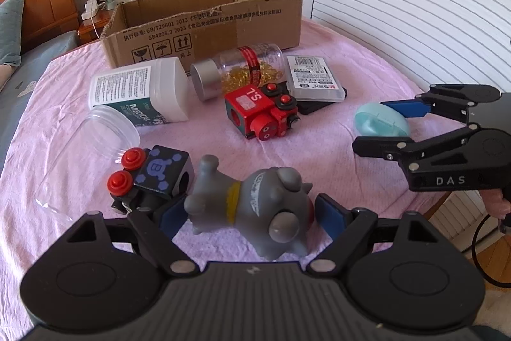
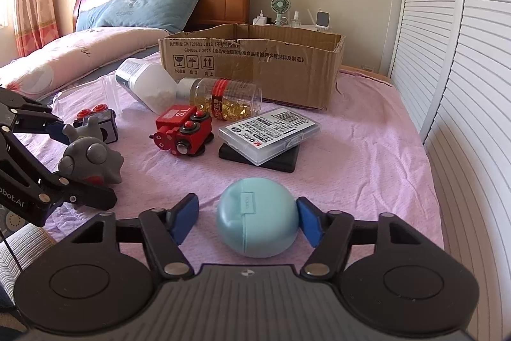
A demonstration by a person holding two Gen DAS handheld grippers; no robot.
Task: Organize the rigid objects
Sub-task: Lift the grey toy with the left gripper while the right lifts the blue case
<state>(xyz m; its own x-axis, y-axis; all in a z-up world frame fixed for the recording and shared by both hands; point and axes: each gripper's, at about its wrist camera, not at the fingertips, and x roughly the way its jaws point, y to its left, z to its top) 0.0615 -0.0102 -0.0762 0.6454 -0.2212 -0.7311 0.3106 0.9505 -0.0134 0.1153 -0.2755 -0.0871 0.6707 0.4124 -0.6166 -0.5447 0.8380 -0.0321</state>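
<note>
Both claws are straddling toys on the pink bedspread point(image 2: 367, 130).

The left claw point(image 1: 249, 213) is sitting spread around the grey dog point(image 1: 255, 206) (lying on its side), pads not visibly touching. The right claw point(image 2: 246, 219) is gaping around the blue pouch point(image 2: 257, 216), its right pad just touching. The box point(image 2: 255, 66) is standing well behind.

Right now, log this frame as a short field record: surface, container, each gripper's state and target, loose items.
surface: pink bedspread
container: open cardboard box, at the far end
left gripper: open, straddling grey toy figure lying on its side
right gripper: open, straddling pale blue round case
loose items: red toy train, capsule bottle on its side, clear plastic card box atop a black pad
</note>
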